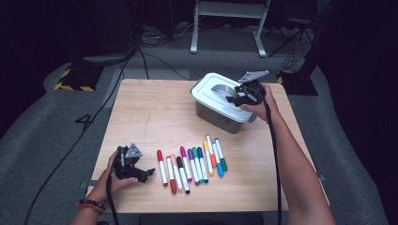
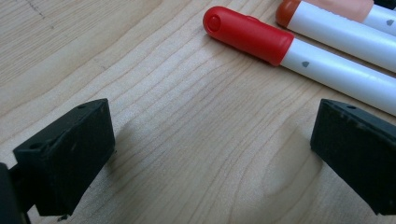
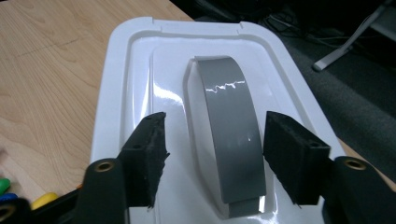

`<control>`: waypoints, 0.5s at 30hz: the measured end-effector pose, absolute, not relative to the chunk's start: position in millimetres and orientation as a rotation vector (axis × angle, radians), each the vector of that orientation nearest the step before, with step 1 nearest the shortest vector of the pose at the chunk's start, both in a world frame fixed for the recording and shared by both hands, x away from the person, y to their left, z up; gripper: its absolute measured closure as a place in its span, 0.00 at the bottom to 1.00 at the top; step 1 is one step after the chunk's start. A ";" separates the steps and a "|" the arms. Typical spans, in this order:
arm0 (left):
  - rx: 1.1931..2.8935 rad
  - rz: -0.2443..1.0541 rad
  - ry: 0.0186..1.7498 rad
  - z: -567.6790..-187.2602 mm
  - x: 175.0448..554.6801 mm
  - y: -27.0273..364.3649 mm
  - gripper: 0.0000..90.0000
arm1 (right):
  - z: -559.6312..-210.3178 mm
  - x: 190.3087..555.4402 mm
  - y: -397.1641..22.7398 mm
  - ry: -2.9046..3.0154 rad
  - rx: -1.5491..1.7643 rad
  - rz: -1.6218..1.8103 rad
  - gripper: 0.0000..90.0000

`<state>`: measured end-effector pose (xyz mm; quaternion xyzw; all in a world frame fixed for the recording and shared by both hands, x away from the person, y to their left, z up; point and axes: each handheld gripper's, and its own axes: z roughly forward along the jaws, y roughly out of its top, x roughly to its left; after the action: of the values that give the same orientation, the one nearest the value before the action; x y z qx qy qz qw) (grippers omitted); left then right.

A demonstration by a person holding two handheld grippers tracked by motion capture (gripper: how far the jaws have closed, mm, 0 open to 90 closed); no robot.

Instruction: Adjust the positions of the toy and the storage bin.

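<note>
The lidded storage box (image 1: 220, 103) sits toward two o'clock on the wooden table (image 1: 150, 117). The right gripper (image 1: 234, 97) hovers over its white lid (image 3: 135, 70), jaws apart on either side of the grey handle (image 3: 229, 130), not pressing it. At seven o'clock the left gripper (image 1: 148, 173) rests, jaws wide apart on bare wood, the red marker (image 2: 247, 33) just beyond, leftmost in the row of markers (image 1: 192, 164).

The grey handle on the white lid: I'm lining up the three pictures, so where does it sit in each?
High view: grey handle on the white lid, upper right of centre, by the right gripper.
Left gripper view: not in it.
Right gripper view: centre, between the open jaws, untouched.
Shared landmark: the wooden table.
</note>
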<state>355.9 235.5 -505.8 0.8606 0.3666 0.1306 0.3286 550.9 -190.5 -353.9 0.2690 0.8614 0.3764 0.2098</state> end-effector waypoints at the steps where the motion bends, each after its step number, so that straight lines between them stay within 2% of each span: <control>1: 2.252 0.342 0.959 -505.8 355.9 235.5 0.00 | -354.4 551.8 -189.4 2.393 0.746 1.038 0.50; 6: 2.252 0.342 0.959 -505.8 355.9 235.5 0.00 | -355.5 559.0 -191.0 2.370 0.788 1.017 0.68; 15: 2.252 0.342 0.959 -505.8 355.9 235.5 0.00 | -357.6 561.6 -187.9 2.374 0.758 1.001 0.70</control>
<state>355.9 235.5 -505.8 0.8606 0.3665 0.1306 0.3287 561.6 -187.9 -357.6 0.2750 0.8611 0.3630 0.2263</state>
